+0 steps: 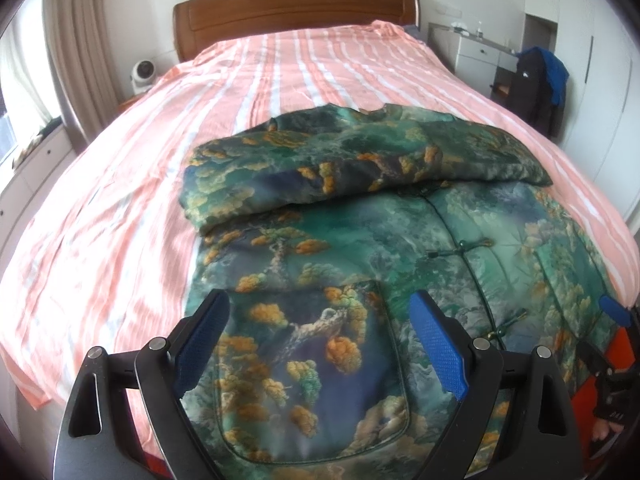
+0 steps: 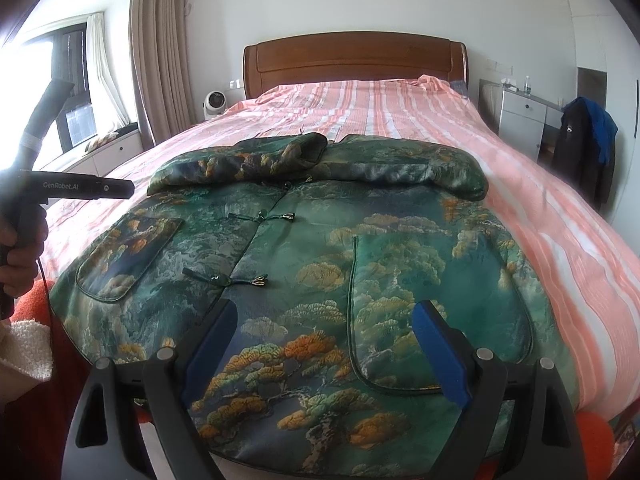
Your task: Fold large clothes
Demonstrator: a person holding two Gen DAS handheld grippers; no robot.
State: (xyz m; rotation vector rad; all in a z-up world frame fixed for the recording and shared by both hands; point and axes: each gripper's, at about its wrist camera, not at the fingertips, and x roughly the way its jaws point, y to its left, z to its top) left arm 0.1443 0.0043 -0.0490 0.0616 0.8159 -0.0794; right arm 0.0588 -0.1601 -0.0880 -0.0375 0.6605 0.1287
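A green jacket point(image 2: 304, 248) lies front up across the lower middle of both frames on the bed point(image 2: 540, 208), sleeves folded across its upper part. The left gripper point(image 1: 320, 344) and the right gripper point(image 2: 326, 350) hover over its hem, jaws wide, holding nothing.

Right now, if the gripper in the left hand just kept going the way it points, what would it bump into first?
Most likely the green patterned jacket on the bed. The left gripper points down at its patch pocket, jaws open and empty, with nothing between. How far off the fabric lies is unclear.
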